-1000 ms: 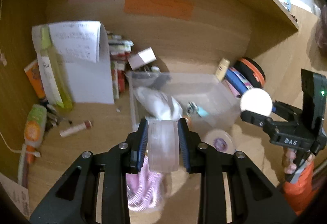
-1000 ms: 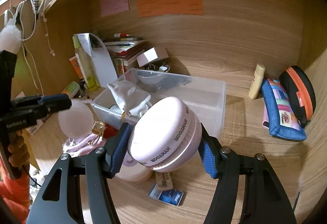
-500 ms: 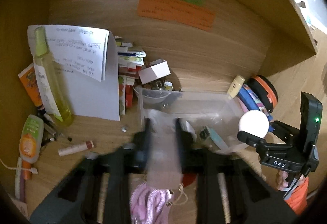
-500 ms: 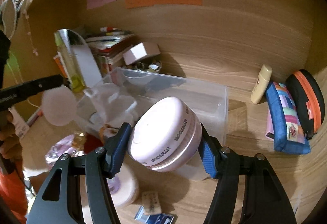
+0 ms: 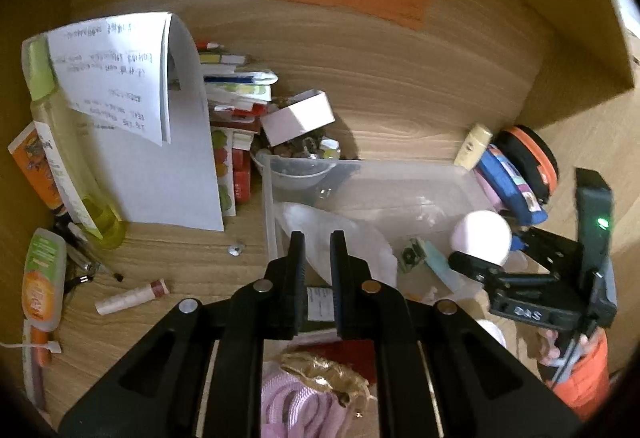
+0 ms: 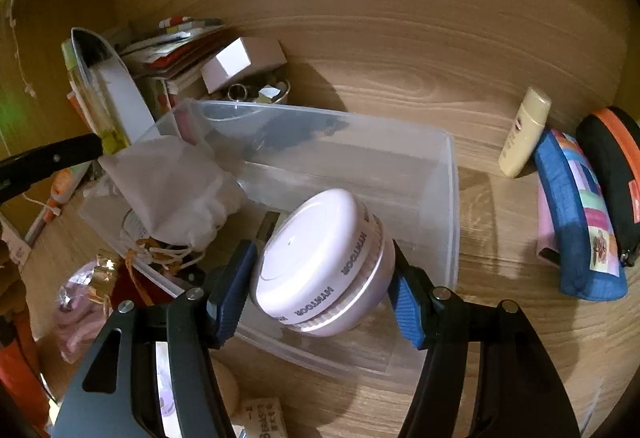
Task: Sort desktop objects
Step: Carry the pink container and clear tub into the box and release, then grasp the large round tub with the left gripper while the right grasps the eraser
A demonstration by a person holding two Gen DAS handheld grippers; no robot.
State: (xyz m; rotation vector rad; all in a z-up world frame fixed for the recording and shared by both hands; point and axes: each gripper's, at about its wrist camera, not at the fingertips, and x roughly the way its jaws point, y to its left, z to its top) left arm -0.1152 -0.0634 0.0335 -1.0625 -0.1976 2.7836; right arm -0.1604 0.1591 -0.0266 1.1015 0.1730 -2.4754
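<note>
Pink round case [image 6: 320, 262] is clamped in right gripper [image 6: 320, 278] over clear bin [image 6: 450, 198] near its front right corner, to be lowered onto bare floor before release; left gripper [image 5: 318, 258] is narrowly parted, holding nothing.

- Right tongs [image 6: 322, 278] clamp the round pink case [image 6: 320, 262], tilted, over the clear plastic bin [image 6: 440, 174].
- White drawstring pouch [image 6: 176, 186] sits at the bin's left end.
- Blue pencil pouch [image 6: 576, 218] and cream tube [image 6: 524, 132] lie on the desk [image 6: 500, 318], right.
</note>
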